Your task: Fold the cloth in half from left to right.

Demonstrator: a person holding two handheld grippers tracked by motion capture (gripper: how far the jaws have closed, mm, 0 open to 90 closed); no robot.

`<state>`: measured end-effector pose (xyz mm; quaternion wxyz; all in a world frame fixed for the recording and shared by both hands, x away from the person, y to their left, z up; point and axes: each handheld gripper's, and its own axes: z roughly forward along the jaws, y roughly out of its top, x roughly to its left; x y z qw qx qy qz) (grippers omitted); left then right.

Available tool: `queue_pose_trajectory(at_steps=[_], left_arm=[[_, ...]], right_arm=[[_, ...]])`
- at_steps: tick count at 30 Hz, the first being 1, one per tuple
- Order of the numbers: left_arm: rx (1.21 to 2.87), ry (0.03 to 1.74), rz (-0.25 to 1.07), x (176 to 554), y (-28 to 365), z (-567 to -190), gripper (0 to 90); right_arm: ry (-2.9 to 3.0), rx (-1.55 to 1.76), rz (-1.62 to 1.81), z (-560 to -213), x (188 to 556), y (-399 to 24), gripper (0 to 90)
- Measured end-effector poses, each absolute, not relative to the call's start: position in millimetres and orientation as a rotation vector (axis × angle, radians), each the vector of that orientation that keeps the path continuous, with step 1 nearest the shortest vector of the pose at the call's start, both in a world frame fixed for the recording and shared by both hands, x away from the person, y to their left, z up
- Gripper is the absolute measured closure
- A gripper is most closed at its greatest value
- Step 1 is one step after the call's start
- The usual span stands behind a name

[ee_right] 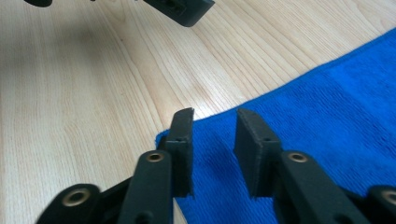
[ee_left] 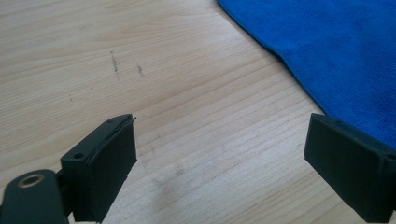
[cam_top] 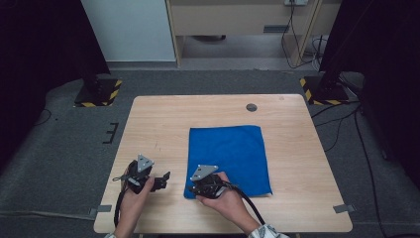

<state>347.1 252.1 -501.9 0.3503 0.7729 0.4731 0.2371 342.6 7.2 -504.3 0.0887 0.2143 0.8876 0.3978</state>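
blue cloth [cam_top: 230, 157] lies flat on the tabletop [cam_top: 163, 119], right of centre, reaching toward the near edge. right claw [ee_right: 214, 122] sits over the cloth's near left corner, jaws narrowed with a gap between them, pads not pressing the cloth, so released. left claw [ee_left: 219, 154] spread wide over bare wood just left of the cloth, nothing between its jaws.
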Motion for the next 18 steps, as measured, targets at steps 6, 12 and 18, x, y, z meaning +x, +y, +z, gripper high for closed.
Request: queue_pose_trajectory(at_steps=[6,12,18], left_arm=[[1.994,1.217,0.631,347.0,252.3,-501.7,9.5],[1.976,1.236,0.674,347.4,255.2,-501.5,9.5],[1.951,1.241,0.682,347.5,257.9,-501.5,9.4]], right_arm=[[2.649,0.609,1.179,-507.8,341.0,16.4,65.3],[2.652,0.610,1.174,-512.4,337.9,23.4,57.2],[2.651,0.563,1.120,-517.6,334.1,30.0,51.7]])
